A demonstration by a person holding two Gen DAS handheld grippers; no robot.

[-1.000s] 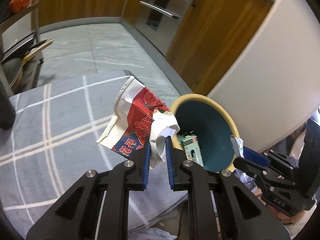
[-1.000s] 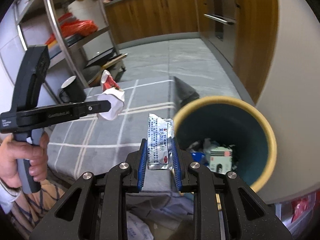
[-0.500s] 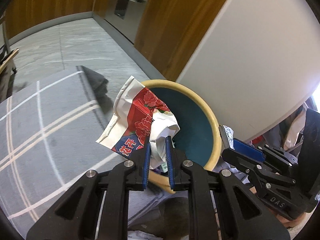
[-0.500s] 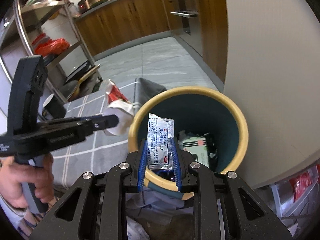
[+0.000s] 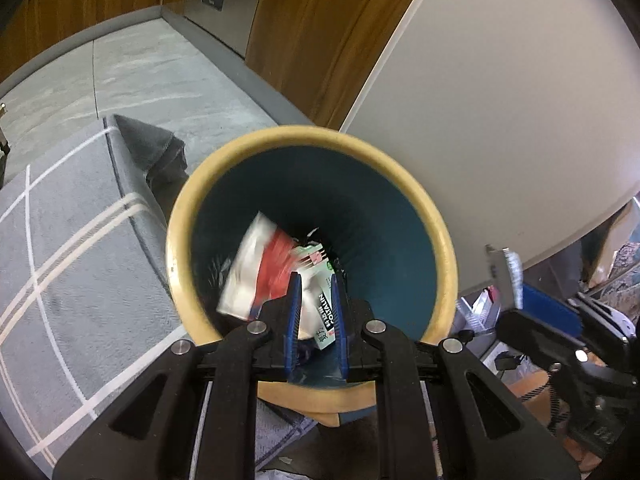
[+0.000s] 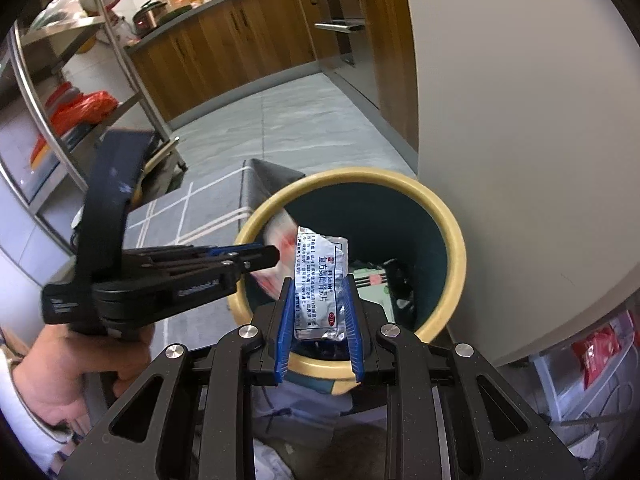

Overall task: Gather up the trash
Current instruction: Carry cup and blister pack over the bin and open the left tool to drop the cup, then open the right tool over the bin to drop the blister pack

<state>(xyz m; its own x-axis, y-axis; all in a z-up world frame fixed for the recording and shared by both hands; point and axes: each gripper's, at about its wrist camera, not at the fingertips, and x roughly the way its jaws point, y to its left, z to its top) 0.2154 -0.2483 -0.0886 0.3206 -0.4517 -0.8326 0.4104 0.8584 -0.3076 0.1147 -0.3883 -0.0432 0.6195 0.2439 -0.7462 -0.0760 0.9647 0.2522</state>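
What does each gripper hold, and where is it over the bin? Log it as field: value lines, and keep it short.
bin: round, yellow rim, teal inside
bin contents: white and green carton, other litter too dark to name
left gripper: jaws nearly closed, over the bin's mouth
red and white wrapper: blurred, at the left gripper's tips, inside the rim; gripped or not, cannot tell
right gripper: shut on silver sachet
silver sachet: upright between the pads, above the bin's near rim
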